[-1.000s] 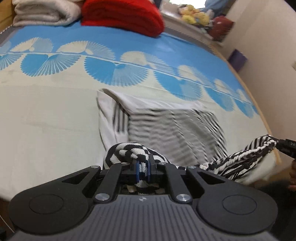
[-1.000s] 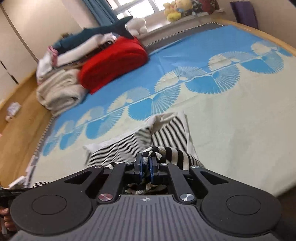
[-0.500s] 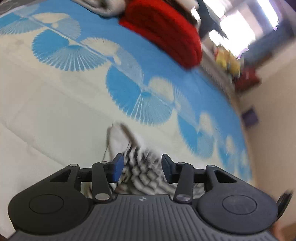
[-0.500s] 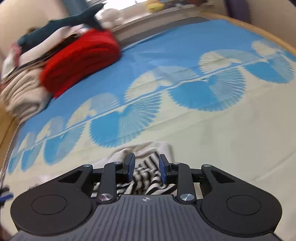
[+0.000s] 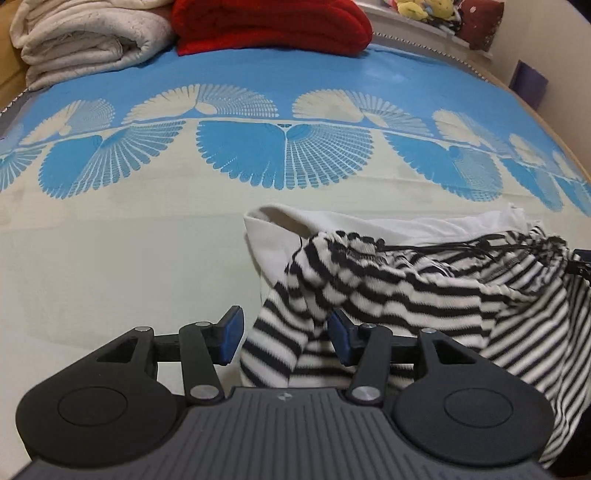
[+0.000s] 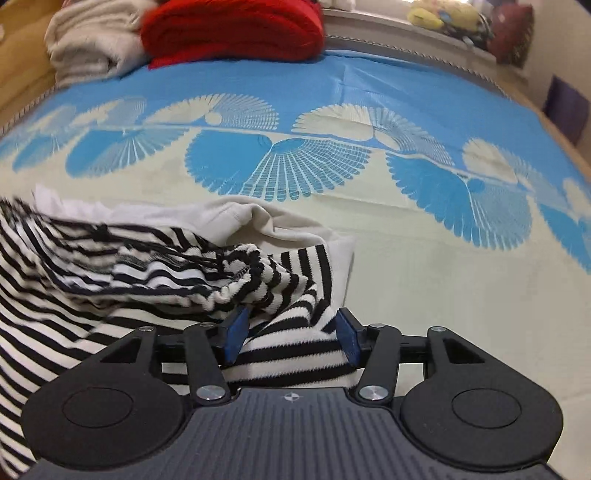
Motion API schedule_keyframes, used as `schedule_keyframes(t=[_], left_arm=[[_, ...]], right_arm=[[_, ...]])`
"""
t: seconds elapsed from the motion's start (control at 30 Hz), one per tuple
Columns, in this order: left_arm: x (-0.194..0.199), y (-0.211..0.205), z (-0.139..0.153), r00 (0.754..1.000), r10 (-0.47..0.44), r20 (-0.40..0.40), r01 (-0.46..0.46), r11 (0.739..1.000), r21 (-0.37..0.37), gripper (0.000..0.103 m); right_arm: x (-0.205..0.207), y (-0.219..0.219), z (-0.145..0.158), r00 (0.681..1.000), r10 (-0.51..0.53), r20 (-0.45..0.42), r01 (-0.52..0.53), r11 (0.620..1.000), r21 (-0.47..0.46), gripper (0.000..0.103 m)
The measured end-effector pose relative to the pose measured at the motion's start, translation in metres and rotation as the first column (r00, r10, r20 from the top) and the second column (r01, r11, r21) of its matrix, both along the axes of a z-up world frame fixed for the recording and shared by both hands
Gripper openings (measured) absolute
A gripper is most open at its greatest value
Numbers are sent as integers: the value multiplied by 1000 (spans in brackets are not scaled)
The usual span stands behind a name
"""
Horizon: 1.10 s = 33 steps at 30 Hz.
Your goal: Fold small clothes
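Note:
A small black-and-white striped garment (image 5: 406, 288) with a plain white part (image 5: 369, 229) lies bunched on the bed near its front edge. My left gripper (image 5: 284, 338) is open, its blue pads either side of the garment's left striped end. In the right wrist view the same garment (image 6: 155, 258) spreads to the left. My right gripper (image 6: 291, 338) is open over the garment's right striped end, the cloth lying between its pads.
The bed cover (image 5: 147, 258) is cream near me and blue with fan patterns farther back. A folded red blanket (image 5: 273, 22) and a cream blanket (image 5: 85, 40) sit at the far edge. Plush toys (image 5: 436, 7) line the windowsill. A wall (image 5: 554, 55) runs along the right.
Both grippers held the garment's ends shut and raised a second ago. They have opened, let go of the cloth, and the garment now lies folded over on the bed.

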<state>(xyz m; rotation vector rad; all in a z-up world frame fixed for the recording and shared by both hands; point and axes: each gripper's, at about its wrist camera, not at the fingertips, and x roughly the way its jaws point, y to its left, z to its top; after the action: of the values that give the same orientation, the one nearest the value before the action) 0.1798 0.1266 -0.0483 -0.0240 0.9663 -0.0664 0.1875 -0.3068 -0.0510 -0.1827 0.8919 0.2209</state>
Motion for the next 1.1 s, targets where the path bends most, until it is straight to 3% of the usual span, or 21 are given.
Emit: schedule_keyframes(t=[0.2,0.27,0.3,0.33,0.37,0.4,0.5,0.6,0.67,0.7,0.77,0.8,0.87,0.97,1.0,1.03,1.07,1.1], left_arm=[[18,-22,-2,998,-54,25,53,997,53,55],[25,-25,-5,997,-75,30,72,995,72,49],[29,-25,-5,996,-84,33,82,994,68,33],[33,-23,-4,995,-95,35,93,994,58,11],[36,-21,-2,994,-98,45,96,994,45,7],[38,-17,4,994,-86,71,84,996,26,5],[40,-1,29,980,3,197,2,1000,-25,4],[46,13,45,947,127,295,-105,990,-92,4],[65,0,33,968,95,233,-86,995,-47,4],[75,-9,23,981,64,182,-67,998,8,4],[90,-22,7,992,36,121,-46,996,82,4],[95,-22,7,990,48,129,-56,996,62,4],[98,-15,16,977,104,185,-105,994,-2,4],[104,-10,16,970,141,198,-138,990,-27,5],[110,-13,6,984,125,131,-127,992,7,9],[117,-16,-7,994,105,31,-106,994,36,21],[121,-18,-22,992,80,-95,-76,996,48,25],[118,-17,-27,987,81,-141,-73,996,59,25]], right_arm=[[21,19,-14,996,93,13,-92,994,-64,53],[30,21,-13,995,100,26,-99,993,-60,52],[34,20,-13,994,103,27,-102,994,-50,48],[37,19,-13,994,106,28,-105,994,-38,43],[41,19,-12,993,112,28,-111,994,-21,29],[45,19,-10,992,120,26,-120,993,4,14],[54,18,5,992,103,70,-109,990,90,7],[56,6,40,969,-32,246,-23,975,220,6],[61,-2,52,944,-136,300,35,947,319,6],[68,0,50,944,-166,287,69,945,319,6],[89,13,30,965,-169,199,123,967,225,6],[97,19,19,974,-164,156,139,977,163,6],[105,26,8,974,-180,140,163,979,124,6],[103,32,20,945,-210,252,173,971,163,6],[105,33,19,941,-211,265,174,972,155,7],[109,35,12,948,-211,237,183,974,137,9],[114,36,2,961,-213,175,196,974,113,20],[123,36,-15,977,-210,47,206,976,73,29]])
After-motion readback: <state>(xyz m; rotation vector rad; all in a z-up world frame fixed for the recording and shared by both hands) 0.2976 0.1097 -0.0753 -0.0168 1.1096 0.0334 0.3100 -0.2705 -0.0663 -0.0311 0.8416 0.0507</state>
